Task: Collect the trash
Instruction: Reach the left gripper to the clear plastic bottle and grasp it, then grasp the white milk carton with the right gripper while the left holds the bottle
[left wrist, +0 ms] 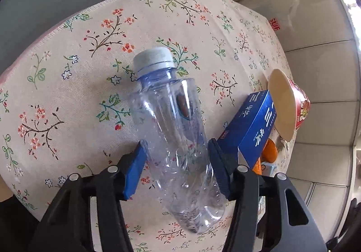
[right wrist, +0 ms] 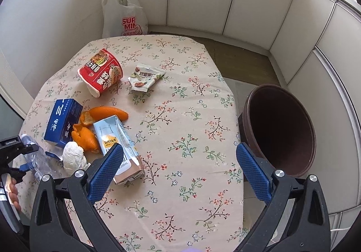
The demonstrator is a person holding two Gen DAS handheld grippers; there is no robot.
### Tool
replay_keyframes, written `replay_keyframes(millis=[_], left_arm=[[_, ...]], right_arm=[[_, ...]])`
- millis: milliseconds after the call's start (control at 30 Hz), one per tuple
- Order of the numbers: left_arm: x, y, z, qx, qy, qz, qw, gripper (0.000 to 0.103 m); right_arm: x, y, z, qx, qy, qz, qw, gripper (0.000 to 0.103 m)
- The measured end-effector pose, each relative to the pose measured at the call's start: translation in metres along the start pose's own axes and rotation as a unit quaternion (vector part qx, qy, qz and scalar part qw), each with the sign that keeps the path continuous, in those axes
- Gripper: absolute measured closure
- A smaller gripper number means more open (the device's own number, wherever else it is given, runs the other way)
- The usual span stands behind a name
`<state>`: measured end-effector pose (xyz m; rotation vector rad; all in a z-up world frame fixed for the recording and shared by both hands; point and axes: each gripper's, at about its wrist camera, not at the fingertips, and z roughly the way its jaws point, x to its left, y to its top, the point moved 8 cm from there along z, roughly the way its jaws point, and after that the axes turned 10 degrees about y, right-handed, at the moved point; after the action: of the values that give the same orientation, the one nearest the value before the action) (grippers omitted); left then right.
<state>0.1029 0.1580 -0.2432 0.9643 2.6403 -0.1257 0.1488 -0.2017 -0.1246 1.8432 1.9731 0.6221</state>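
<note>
Since trash is to be collected, the plastic bottle, lying just beside the blue box, is clamped by the half-closed left gripper; the right gripper is held wide and empty.

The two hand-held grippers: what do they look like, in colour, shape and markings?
Both are alike. The left gripper has a black plastic frame with cut-out openings, silver round bolts at the joints and two flat blue fingers with a dotted, textured face. The right gripper has the same build. Seen from the right wrist view, the left one bears small white lettering, too small to read.
</note>
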Motion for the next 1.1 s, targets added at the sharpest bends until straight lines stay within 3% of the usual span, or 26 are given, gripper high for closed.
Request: replay_keyframes(millis=[100,300,533,600,700,833,967,1100], left_arm=[[-0.009,0.000,-0.009,-0.018,-0.015,0.026,0.9994,0.059],[-0.039,-0.003,-0.050,-0.080,-0.061,0.098,0.9901,0.060],[-0.077,-0.018,-0.125,-0.167,-0.151,0.172,0.9591,0.060],[-0.087,-0.021,-0.139,-0.187,-0.160,0.195,0.9495,0.059],[-0.096,-0.022,-0.149,-0.206,-0.161,0.218,0.9405,0.059],[-0.105,-0.018,-0.149,-0.199,-0.167,0.228,0.9384,0.059],[-0.105,-0.018,-0.147,-0.188,-0.171,0.231,0.9392,0.059],[-0.102,-0.017,-0.147,-0.177,-0.175,0.229,0.9412,0.059]], right_arm=[[0.011,-0.003,0.007,0.014,0.008,-0.019,1.000,0.007],[0.038,-0.008,0.032,0.049,0.042,-0.047,0.997,0.007],[0.072,-0.018,0.085,0.114,0.074,-0.098,0.986,0.007],[0.083,-0.024,0.095,0.133,0.091,-0.113,0.980,0.007],[0.094,-0.025,0.103,0.137,0.078,-0.147,0.976,0.007],[0.093,-0.025,0.114,0.143,0.077,-0.142,0.976,0.009],[0.087,-0.032,0.127,0.171,0.098,-0.108,0.974,0.041],[0.089,-0.034,0.130,0.176,0.114,-0.088,0.974,0.044]])
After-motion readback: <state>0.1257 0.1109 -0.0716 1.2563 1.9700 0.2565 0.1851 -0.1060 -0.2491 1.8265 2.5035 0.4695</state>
